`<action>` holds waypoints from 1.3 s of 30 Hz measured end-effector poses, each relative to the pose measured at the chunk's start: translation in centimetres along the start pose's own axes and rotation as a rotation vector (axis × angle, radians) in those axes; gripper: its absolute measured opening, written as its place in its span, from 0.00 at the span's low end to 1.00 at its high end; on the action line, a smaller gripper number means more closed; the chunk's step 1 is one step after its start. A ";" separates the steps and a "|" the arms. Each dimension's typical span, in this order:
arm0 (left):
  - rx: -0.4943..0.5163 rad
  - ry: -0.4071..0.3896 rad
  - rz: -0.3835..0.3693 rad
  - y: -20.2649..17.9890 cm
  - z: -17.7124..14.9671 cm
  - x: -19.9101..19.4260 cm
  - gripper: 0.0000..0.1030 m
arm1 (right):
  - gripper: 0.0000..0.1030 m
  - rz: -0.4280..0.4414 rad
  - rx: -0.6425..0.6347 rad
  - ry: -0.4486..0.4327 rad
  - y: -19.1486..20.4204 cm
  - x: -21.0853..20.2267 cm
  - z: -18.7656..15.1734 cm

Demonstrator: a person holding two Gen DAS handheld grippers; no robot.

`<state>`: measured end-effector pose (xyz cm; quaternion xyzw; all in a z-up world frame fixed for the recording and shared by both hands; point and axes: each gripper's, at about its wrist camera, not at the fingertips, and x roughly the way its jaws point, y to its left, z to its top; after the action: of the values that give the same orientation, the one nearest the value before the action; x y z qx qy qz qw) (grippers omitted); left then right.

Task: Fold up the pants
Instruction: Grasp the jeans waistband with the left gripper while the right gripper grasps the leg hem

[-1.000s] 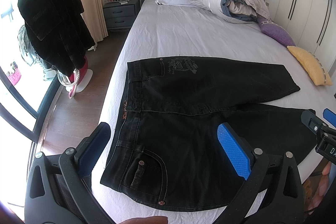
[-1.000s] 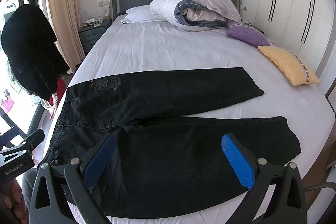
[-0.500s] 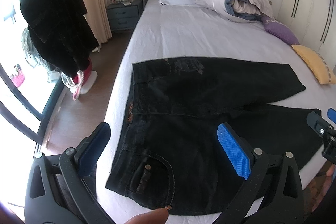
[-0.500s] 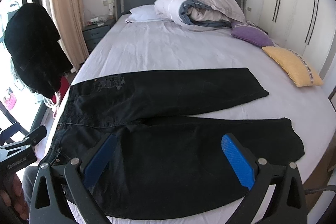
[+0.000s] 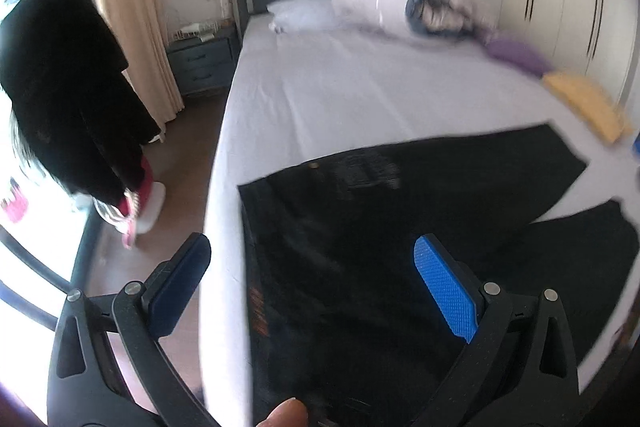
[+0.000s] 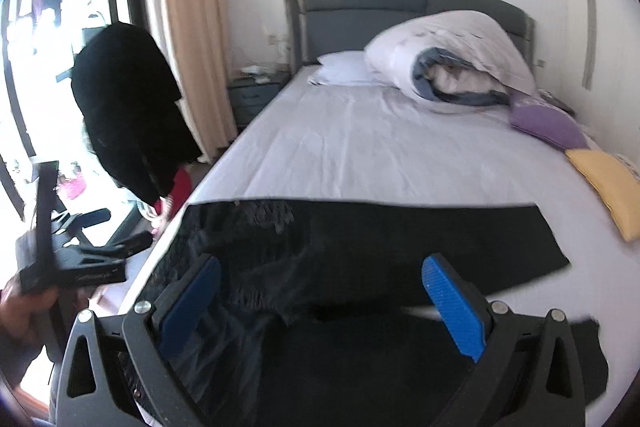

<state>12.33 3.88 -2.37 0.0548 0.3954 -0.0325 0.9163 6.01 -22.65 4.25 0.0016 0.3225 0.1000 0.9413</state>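
Black pants (image 5: 392, 227) lie flat across the foot of the bed, waistband at the left edge, the two legs spread toward the right. My left gripper (image 5: 316, 283) stands open over the waistband corner, its left finger out past the mattress edge. In the right wrist view the pants (image 6: 360, 239) fill the lower half, and my right gripper (image 6: 320, 303) is open above the crotch area with nothing between its fingers. The left gripper (image 6: 92, 251) shows there at the far left, held in a hand (image 6: 24, 311). Both views are blurred.
The bed (image 6: 380, 147) has a lilac sheet, a rolled duvet (image 6: 452, 59), a purple cushion (image 6: 548, 123) and a yellow cushion (image 6: 608, 183). A black coat (image 5: 60, 87) hangs left of the bed above wooden floor. A nightstand (image 5: 200, 63) stands by the headboard.
Both grippers have dropped lower and closer to the pants, swinging left toward the waistband end. The pants have not moved and both grippers stay open.
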 end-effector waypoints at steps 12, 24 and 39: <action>0.378 0.201 -0.228 2.1 11.0 18.1 1.00 | 0.97 0.133 -0.245 0.092 -5.1 10.9 4.7; 0.499 0.450 -0.331 1.6 10.0 29.1 0.73 | 0.79 0.344 -0.442 0.294 -4.5 20.7 5.9; 0.527 0.527 -0.418 -0.8 8.5 30.0 0.07 | 0.66 0.364 -0.563 0.430 -2.2 29.4 6.7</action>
<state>38.92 1.48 -18.51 0.2122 0.5968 -0.3024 0.7123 33.19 -18.87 -8.45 -0.2204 0.4665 0.3476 0.7829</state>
